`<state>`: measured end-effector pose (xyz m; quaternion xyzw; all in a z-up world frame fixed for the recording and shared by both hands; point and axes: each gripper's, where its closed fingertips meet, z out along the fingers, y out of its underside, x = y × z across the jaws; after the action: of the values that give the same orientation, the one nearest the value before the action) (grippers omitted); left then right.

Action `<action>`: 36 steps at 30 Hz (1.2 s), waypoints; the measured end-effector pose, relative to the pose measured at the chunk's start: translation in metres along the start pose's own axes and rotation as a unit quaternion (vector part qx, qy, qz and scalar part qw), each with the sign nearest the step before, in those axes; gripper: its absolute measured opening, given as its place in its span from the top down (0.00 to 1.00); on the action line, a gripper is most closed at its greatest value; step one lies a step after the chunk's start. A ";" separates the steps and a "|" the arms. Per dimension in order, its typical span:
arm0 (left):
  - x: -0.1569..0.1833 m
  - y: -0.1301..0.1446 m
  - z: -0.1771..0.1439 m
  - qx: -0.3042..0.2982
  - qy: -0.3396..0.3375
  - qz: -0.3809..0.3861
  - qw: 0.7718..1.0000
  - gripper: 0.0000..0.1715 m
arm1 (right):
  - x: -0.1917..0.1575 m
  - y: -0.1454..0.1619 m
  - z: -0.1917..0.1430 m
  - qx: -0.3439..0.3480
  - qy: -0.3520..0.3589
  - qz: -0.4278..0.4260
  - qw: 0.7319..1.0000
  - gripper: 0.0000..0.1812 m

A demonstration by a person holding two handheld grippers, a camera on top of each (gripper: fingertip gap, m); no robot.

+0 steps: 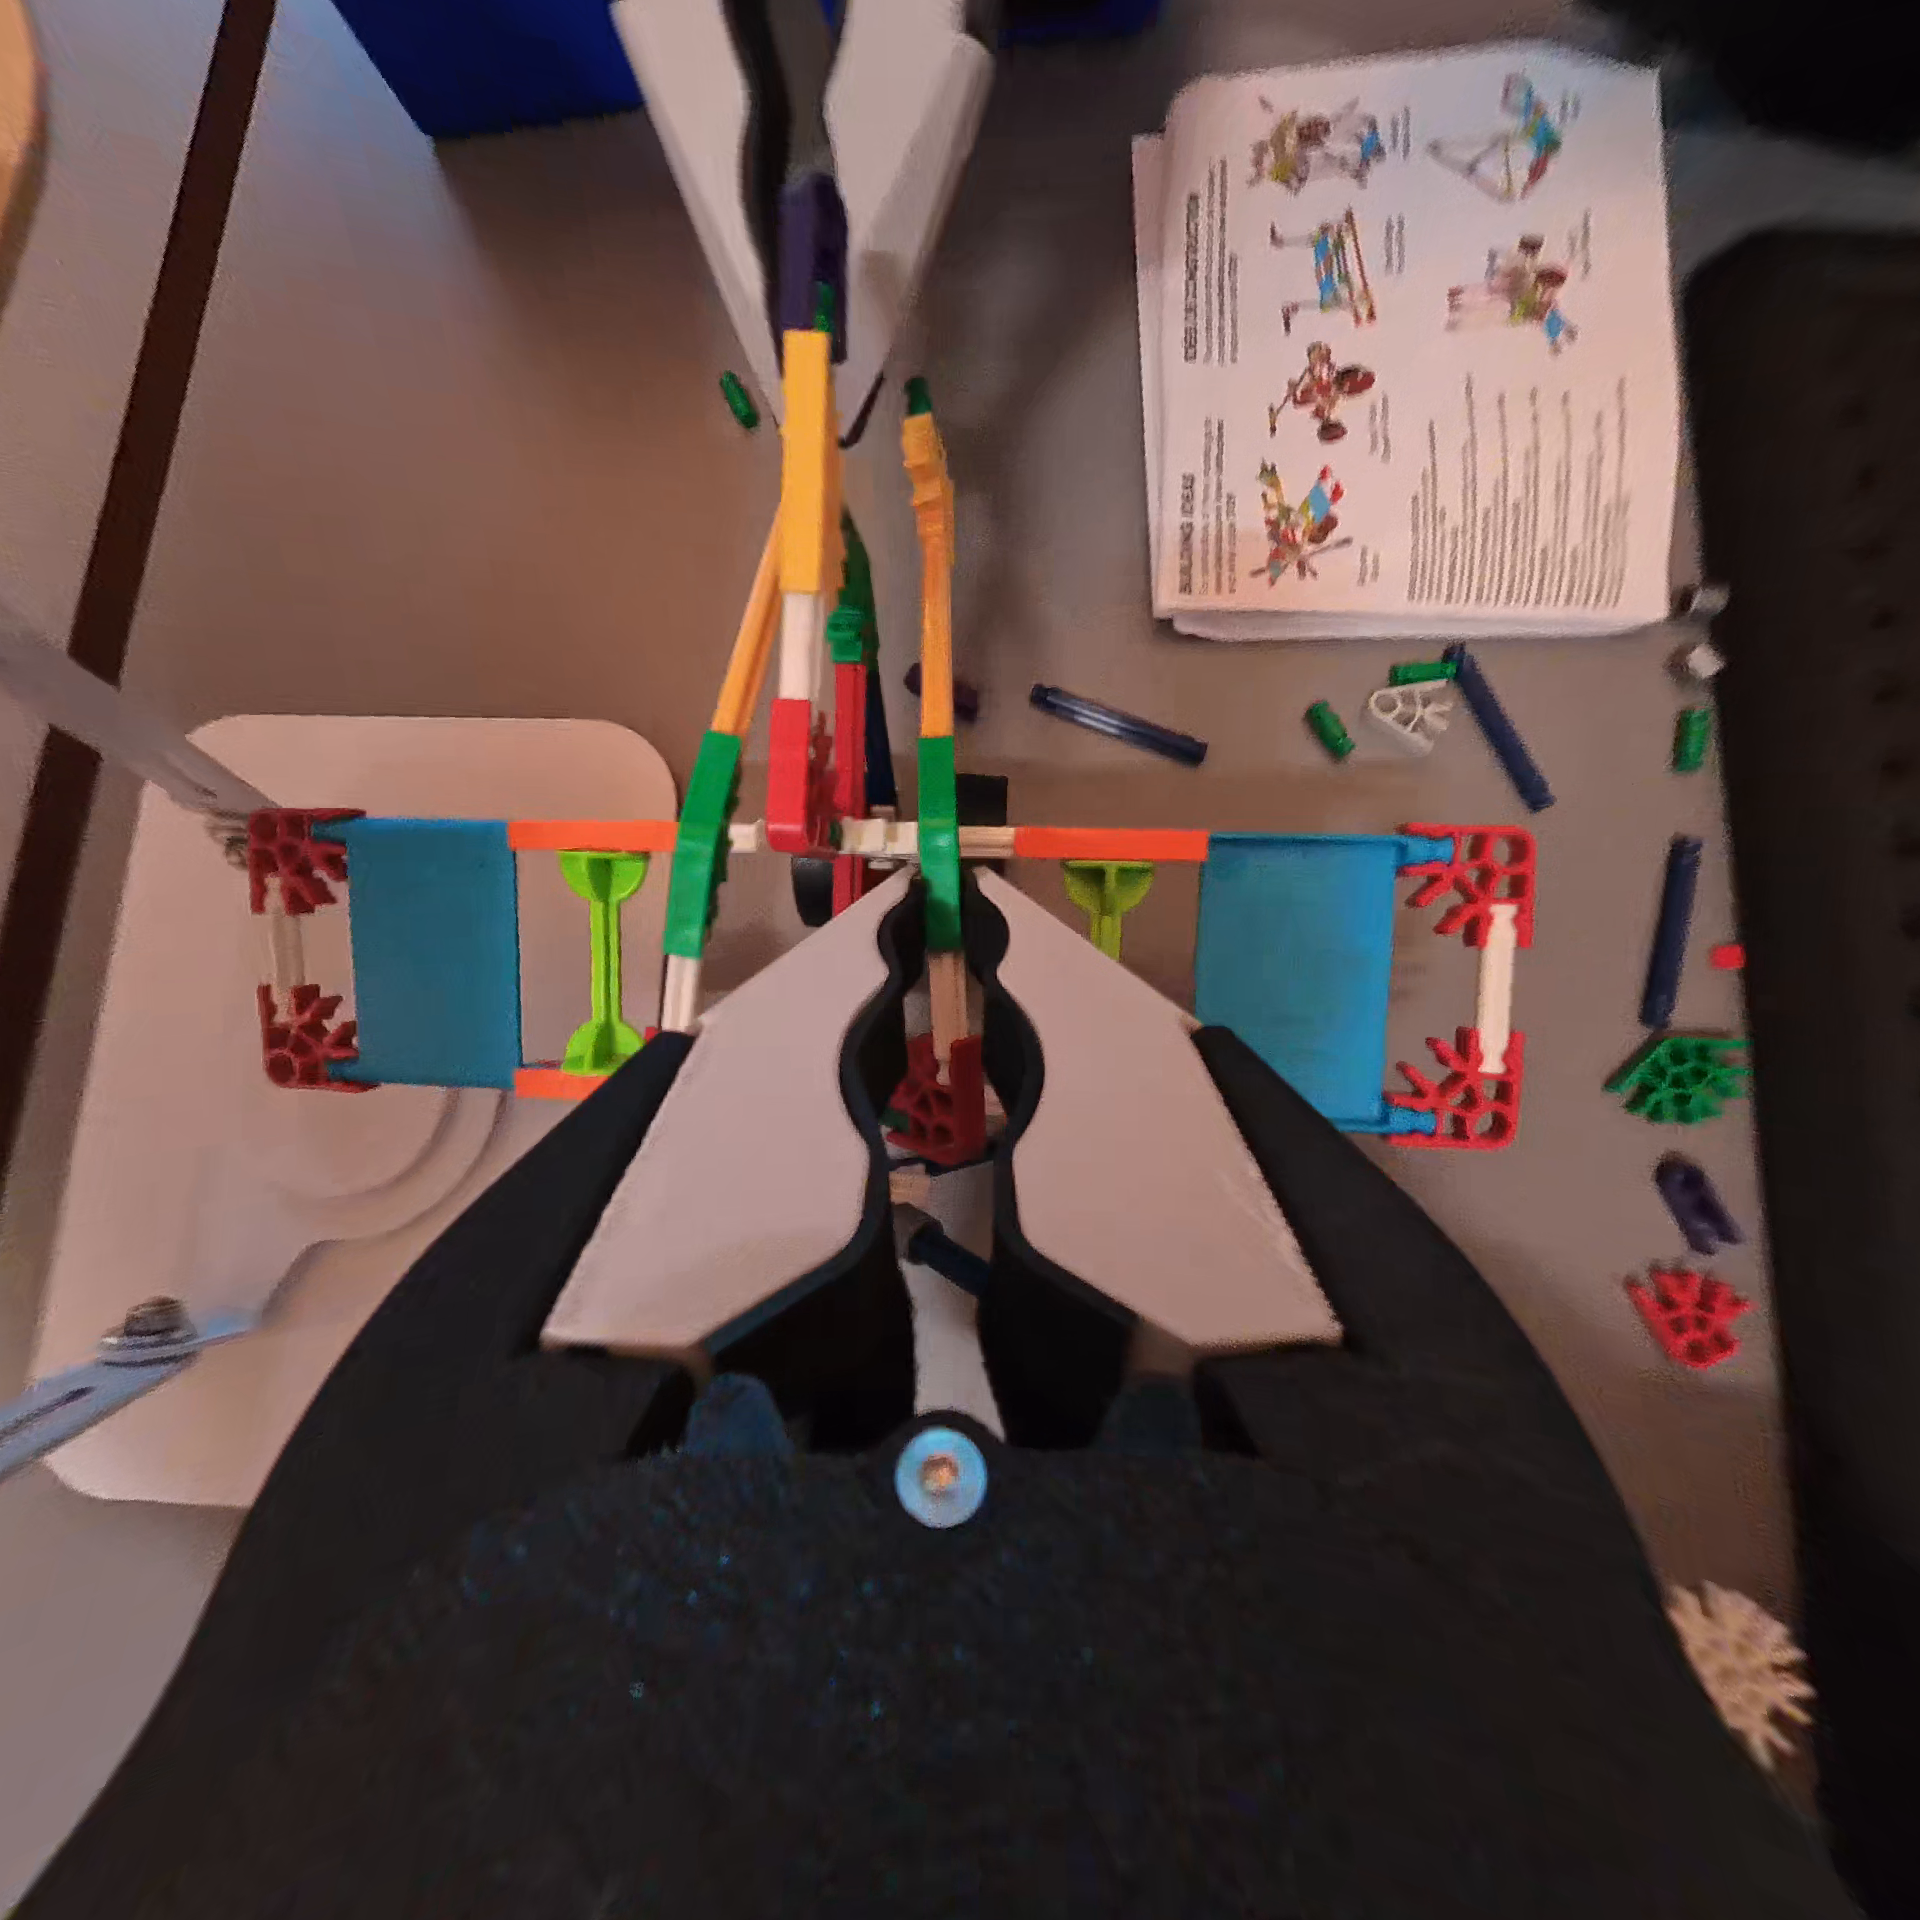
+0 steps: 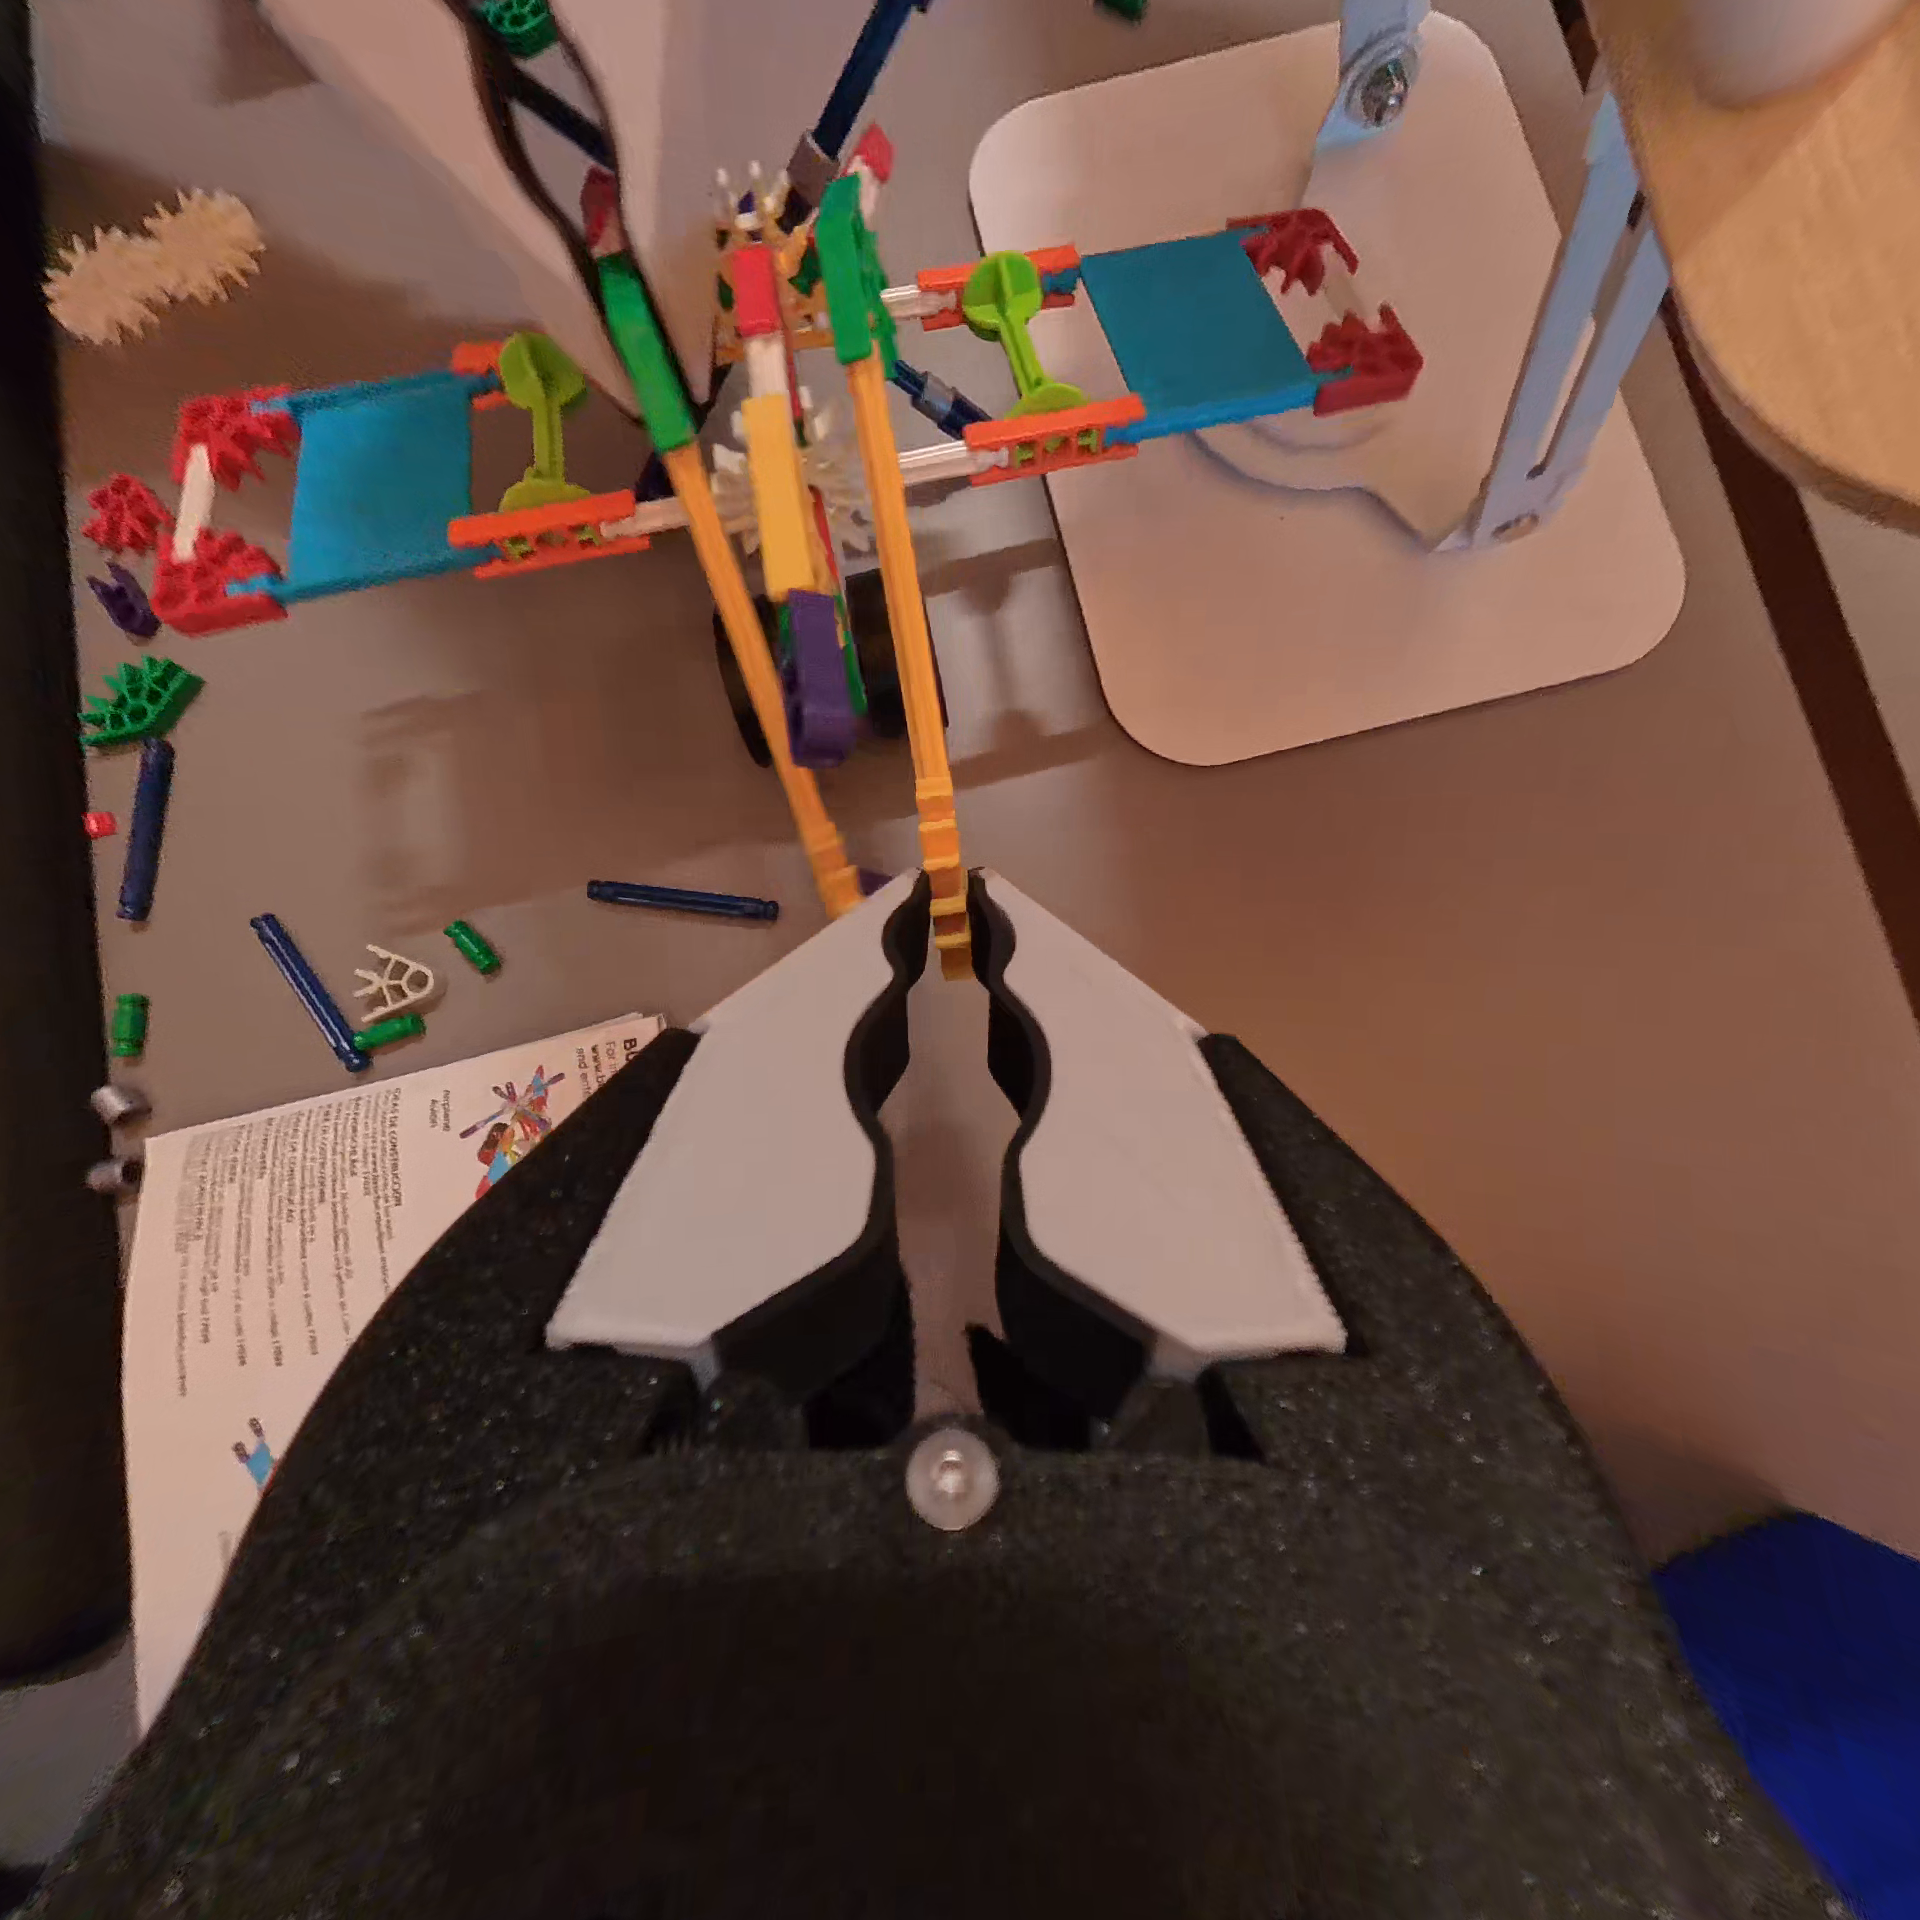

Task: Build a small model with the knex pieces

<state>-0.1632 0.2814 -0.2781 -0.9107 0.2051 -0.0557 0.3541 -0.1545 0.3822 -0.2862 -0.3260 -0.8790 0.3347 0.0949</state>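
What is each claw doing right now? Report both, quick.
Left claw: shut on the toy model's green-and-tan strut.
Right claw: shut on the end of the model's yellow rod.

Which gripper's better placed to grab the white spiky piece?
Left, probably. The white spiky piece lies just beside the left gripper; from the right gripper it sits far off, past the model. Both are shut on the model, so left must release first.
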 end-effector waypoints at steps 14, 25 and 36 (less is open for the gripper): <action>-0.033 -0.011 -0.037 0.054 -0.039 -0.020 0.998 0.84 | -0.003 -0.002 0.000 -0.014 0.013 -0.014 1.000 0.97; -0.056 -0.008 -0.018 0.049 -0.012 -0.077 0.996 1.00 | 0.003 0.003 0.001 -0.028 0.034 -0.026 0.999 0.97; -0.064 -0.014 -0.012 0.047 -0.025 -0.076 0.996 0.94 | 0.009 0.008 0.003 -0.039 0.045 -0.023 0.998 0.97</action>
<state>-0.2197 0.3093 -0.2568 -0.9073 0.1234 -0.0695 0.3960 -0.1583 0.3904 -0.2944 -0.3241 -0.8934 0.2833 0.1289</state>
